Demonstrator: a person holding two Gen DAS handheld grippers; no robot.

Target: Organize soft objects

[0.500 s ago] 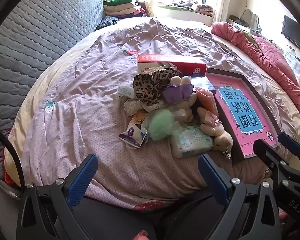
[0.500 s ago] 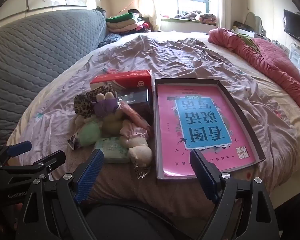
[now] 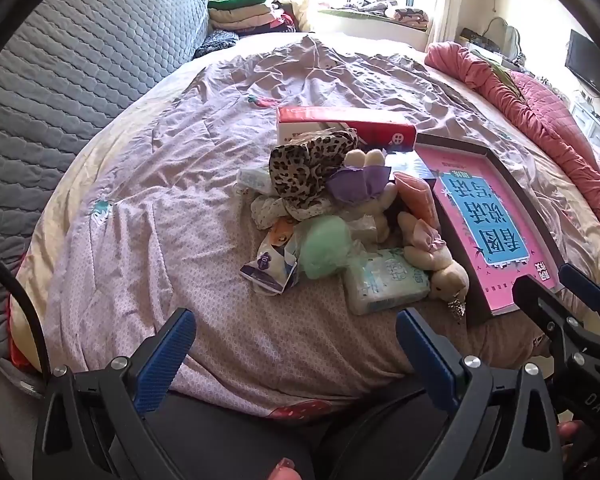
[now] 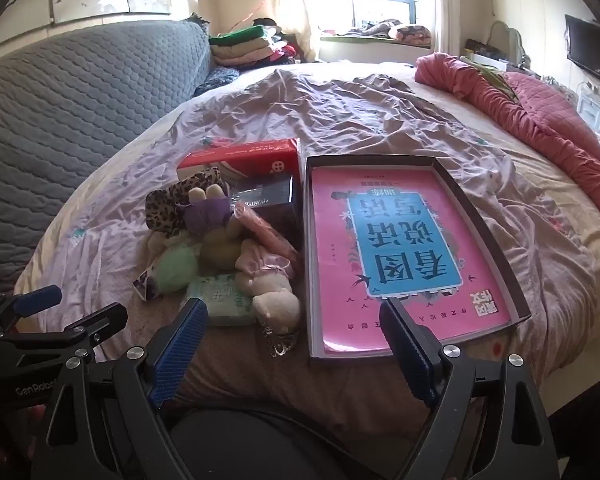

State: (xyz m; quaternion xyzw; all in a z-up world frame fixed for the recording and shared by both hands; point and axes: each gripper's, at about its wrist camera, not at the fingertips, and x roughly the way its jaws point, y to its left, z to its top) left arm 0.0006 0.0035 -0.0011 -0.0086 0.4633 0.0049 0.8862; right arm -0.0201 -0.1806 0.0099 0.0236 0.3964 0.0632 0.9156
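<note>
Nothing has changed against half a second back — pile, tray and both tools sit in the same places, so the sorting hasn't started.

Left tool [image 3: 296, 344]: blue pads spread wide, nothing between them, hovering over the near edge of the bed [image 3: 148, 208]. The soft pile [image 3: 340, 220] lies at its 12 to 1 o'clock, well apart. Left to right in that pile: a tissue pack [image 3: 266, 268] marked "10", a green puff [image 3: 326, 246], a leopard-print pouch [image 3: 304, 172], a pale wipes pack [image 3: 388, 282] with print too small to read, and a cream plush toy [image 3: 446, 270] touching the tray edge.

Right tool [image 4: 294, 334]: pads also spread, empty; plush toy and wipes pack just ahead at 11 to 12 o'clock. "GenRobo…" shows on the other tool's body at its 9 o'clock, cut off.

A red carton [image 4: 240, 158] behind the pile has small writing, unreadable. The shallow tray [image 4: 496, 248] at 1 o'clock holds a pink book [image 4: 400, 256] with big Chinese characters on a blue panel, upside down — likely the drop spot, but that's a guess.
</note>
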